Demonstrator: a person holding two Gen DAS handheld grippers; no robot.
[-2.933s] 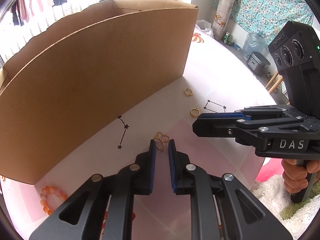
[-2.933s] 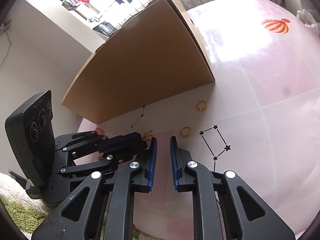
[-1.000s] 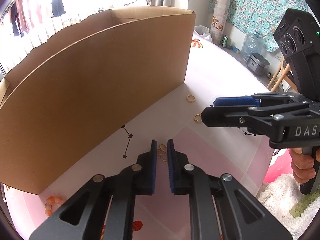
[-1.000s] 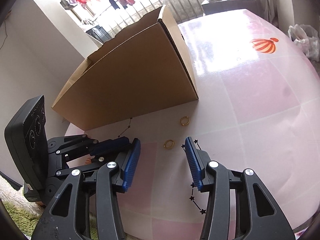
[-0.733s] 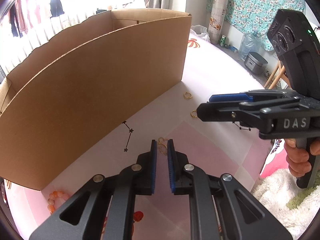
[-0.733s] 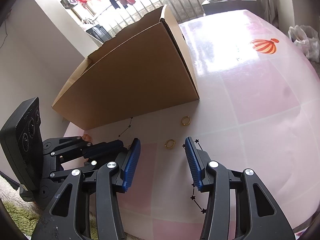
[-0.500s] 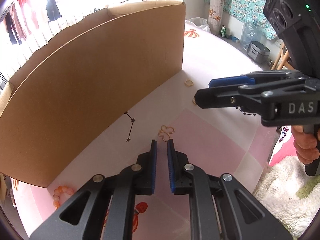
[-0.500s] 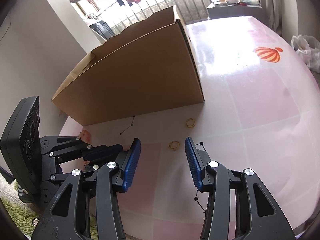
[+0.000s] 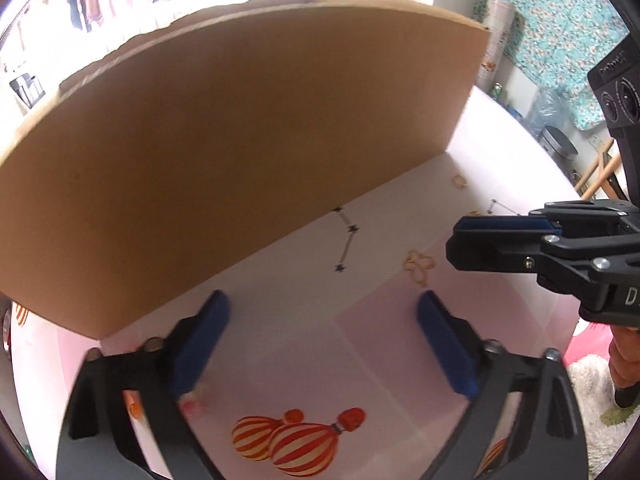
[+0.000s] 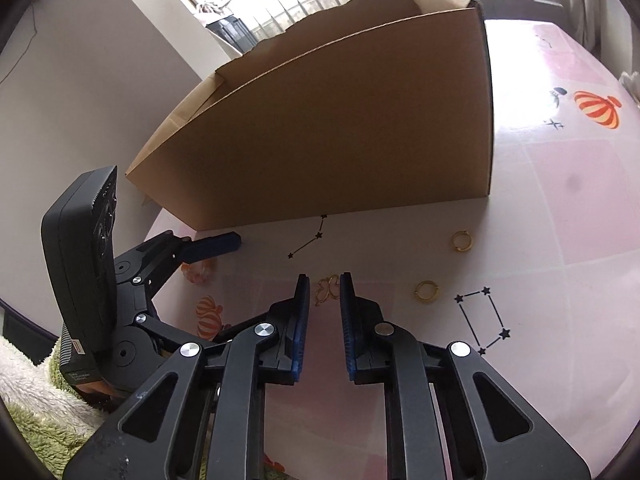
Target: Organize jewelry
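Note:
A gold butterfly-shaped piece [image 10: 326, 289] lies on the pink table just ahead of my right gripper [image 10: 324, 280], whose jaws are narrowed with a small gap and hold nothing; the piece also shows in the left wrist view [image 9: 418, 266]. My left gripper [image 9: 320, 312] is wide open and empty, low over the table near the box. An orange bead bracelet [image 10: 196, 272] lies by its left finger. Two gold hoop earrings [image 10: 427, 291] [image 10: 461, 241] lie to the right. The open cardboard box [image 10: 340, 128] stands behind.
The table [image 10: 560, 208] is pink with balloon and constellation prints. A white and green fluffy rug [image 10: 36, 392] lies below its near edge. Beyond the table stand a grey pot [image 9: 558, 148] and a floral curtain [image 9: 560, 32].
My left gripper has opened wide and shifted left toward the bracelet. My right gripper has narrowed its jaws and moved left, up to the butterfly piece.

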